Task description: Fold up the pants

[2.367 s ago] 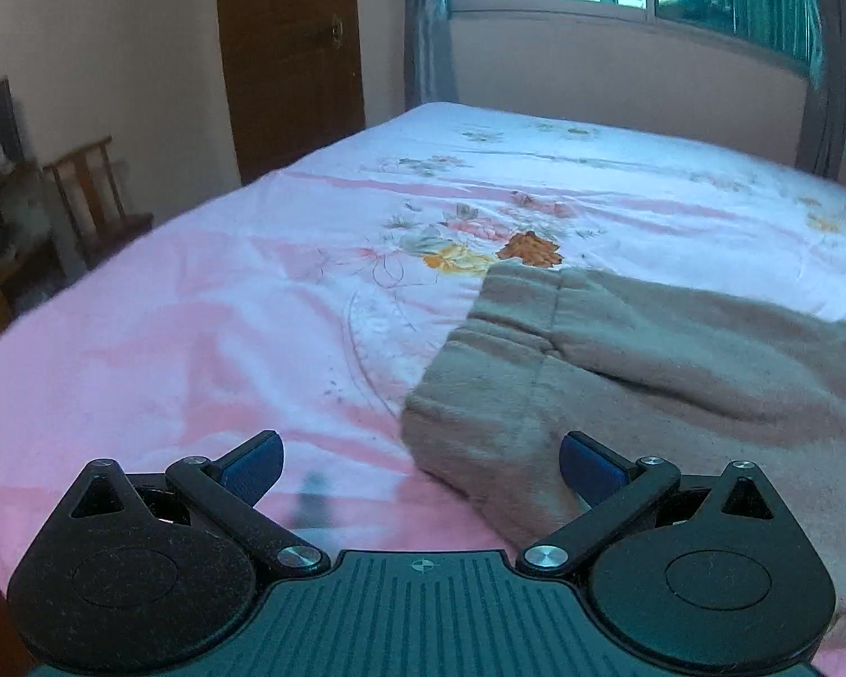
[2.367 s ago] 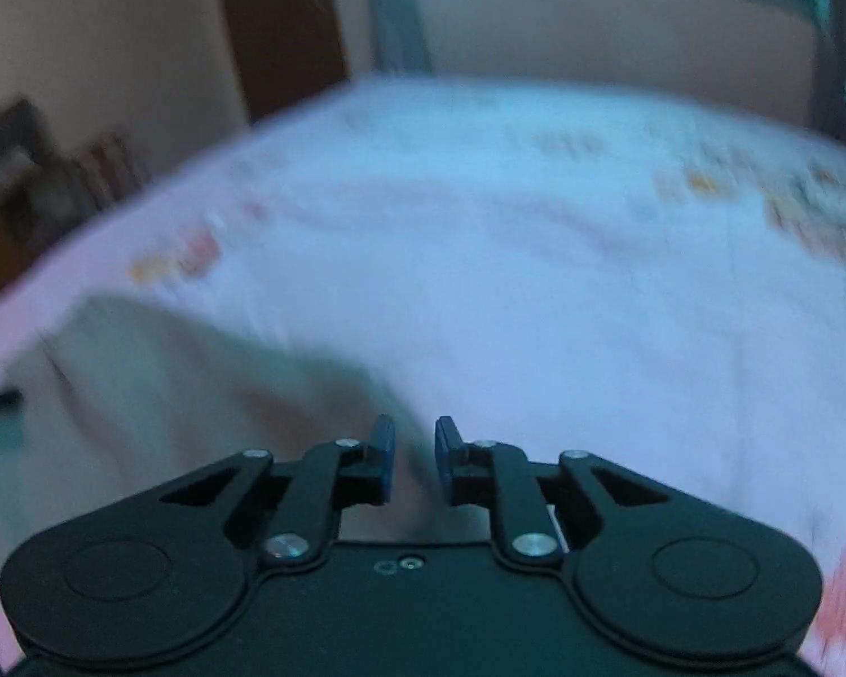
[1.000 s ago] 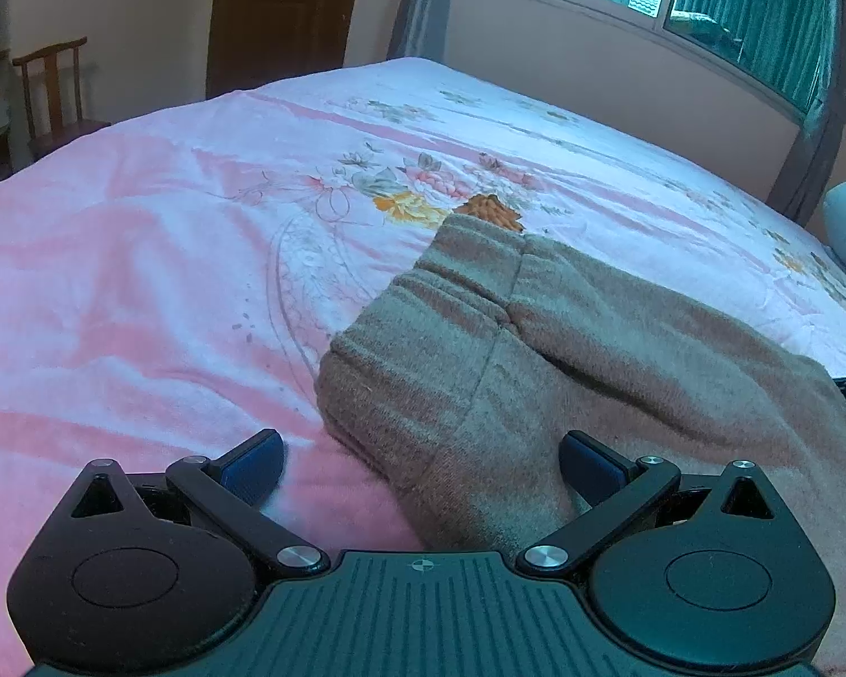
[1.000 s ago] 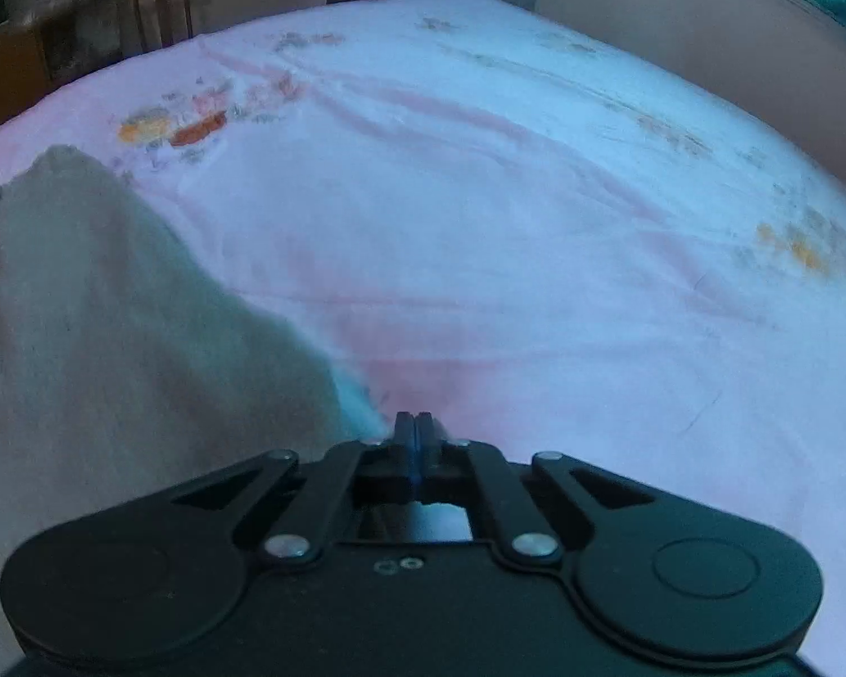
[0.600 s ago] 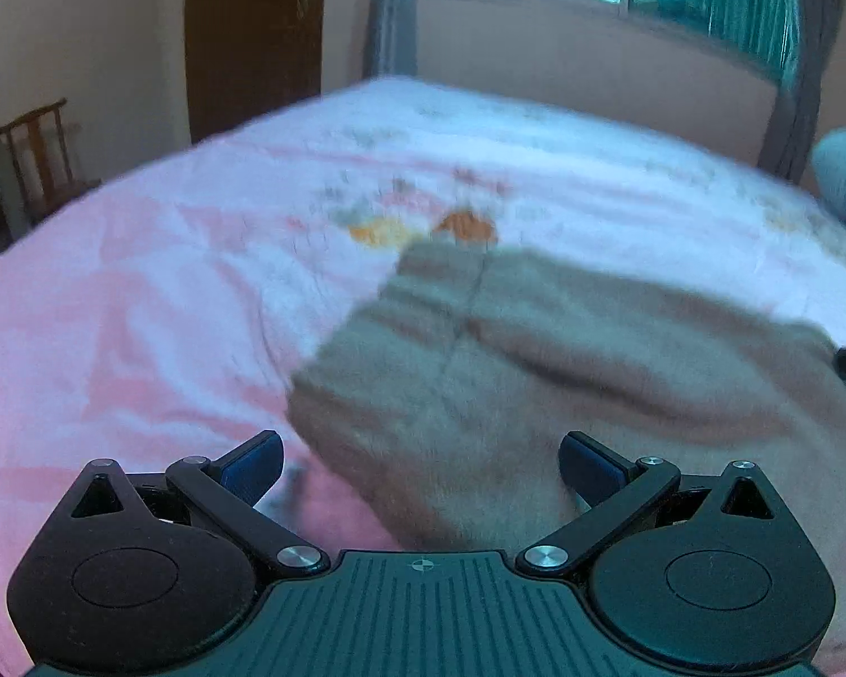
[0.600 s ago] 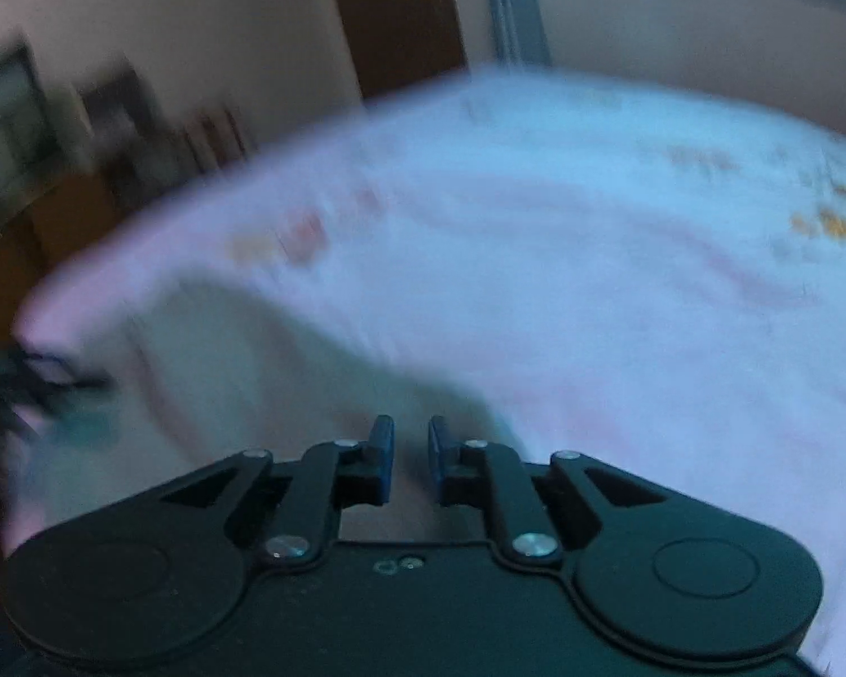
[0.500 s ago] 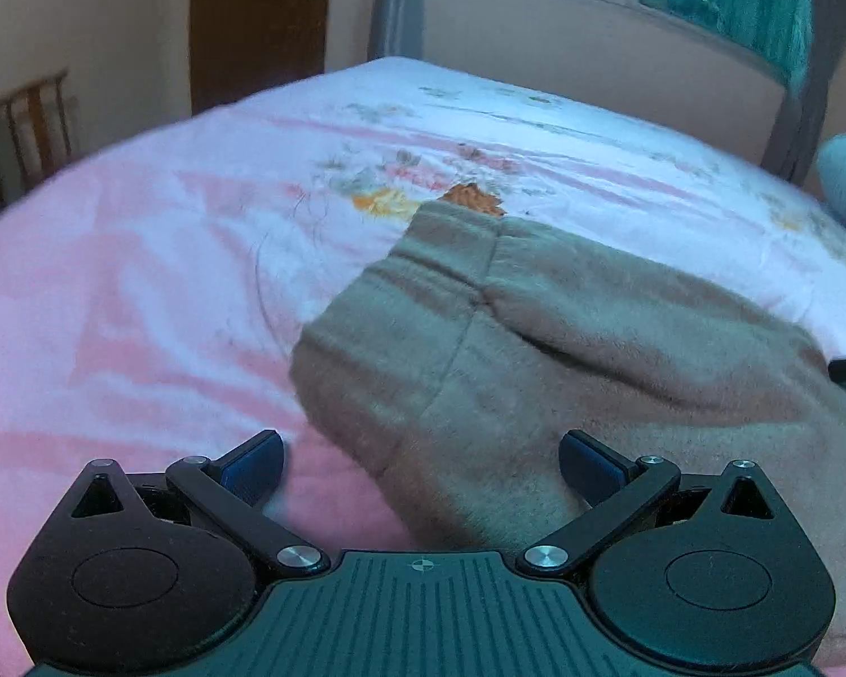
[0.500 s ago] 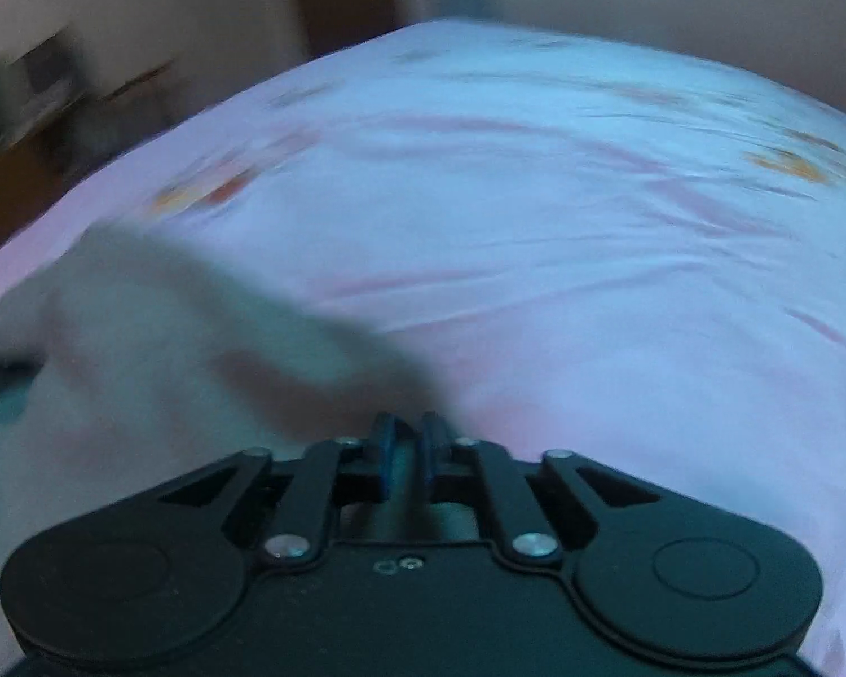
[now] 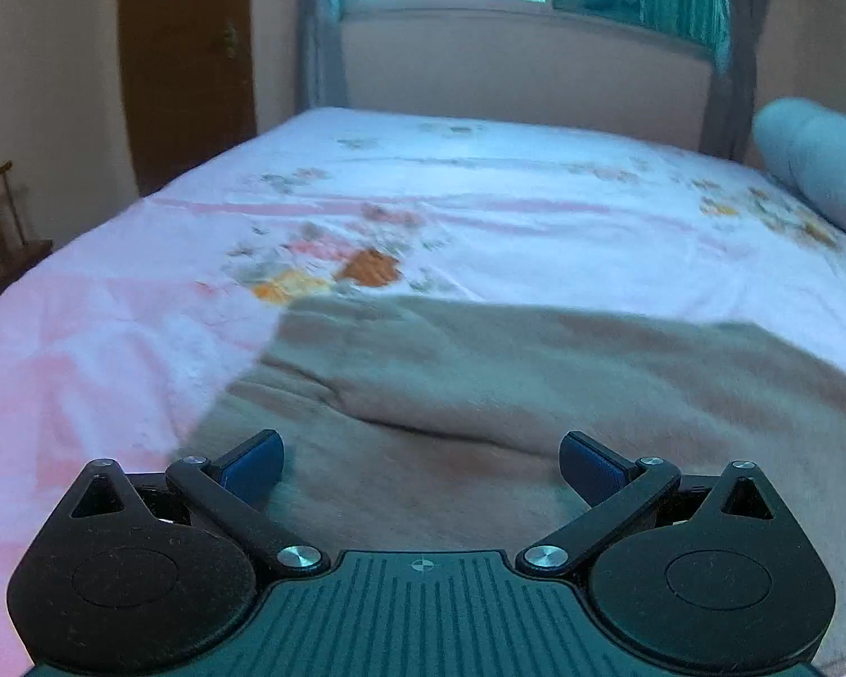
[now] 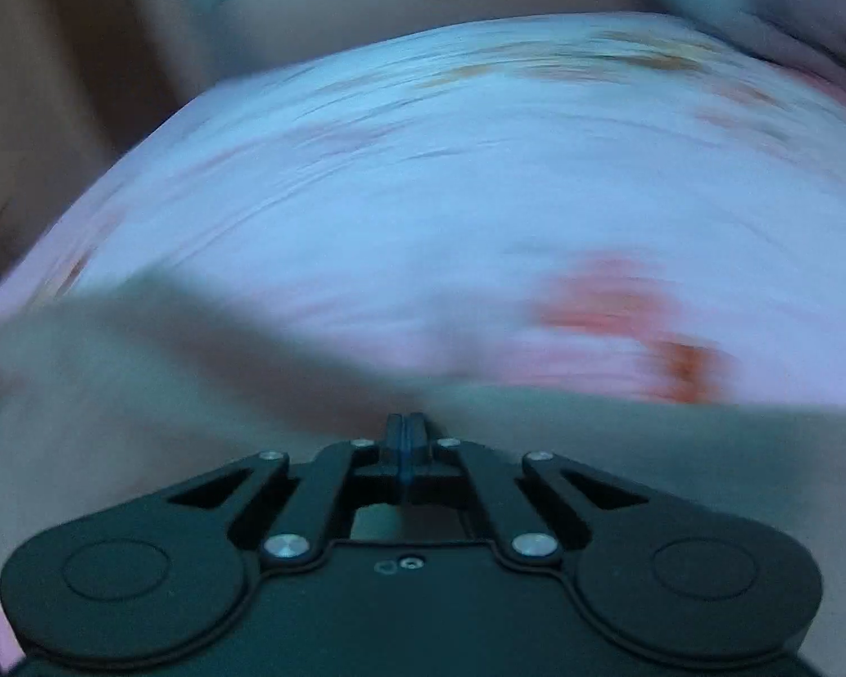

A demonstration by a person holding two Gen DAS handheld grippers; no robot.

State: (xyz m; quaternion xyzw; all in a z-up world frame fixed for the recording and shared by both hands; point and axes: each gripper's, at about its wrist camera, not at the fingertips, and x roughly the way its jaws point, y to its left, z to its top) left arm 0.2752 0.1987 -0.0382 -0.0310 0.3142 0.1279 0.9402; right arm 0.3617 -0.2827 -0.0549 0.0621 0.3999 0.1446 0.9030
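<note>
Left gripper [image 9: 421,465]: matte black plastic body w/ two round teardrop housings, each w/ a shallow oval recess and a small triangular cutout toward its outer top. Btwn the housings sits a dark teal ribbed plate w/ a tiny crosshair mark at its top edge. Two black link arms run out from silver pivot screws beside the plate; smaller silver screws at the arm ends. Fingers [image 9: 252,464] are black w/ blue pads. Right gripper [image 10: 405,433]: same black twin-housing build, but smooth centre plate w/ a small screw and hole just behind the linkage; four silver screws on double link arms, long slot cutouts, thin blue pad edges at the tips.
</note>
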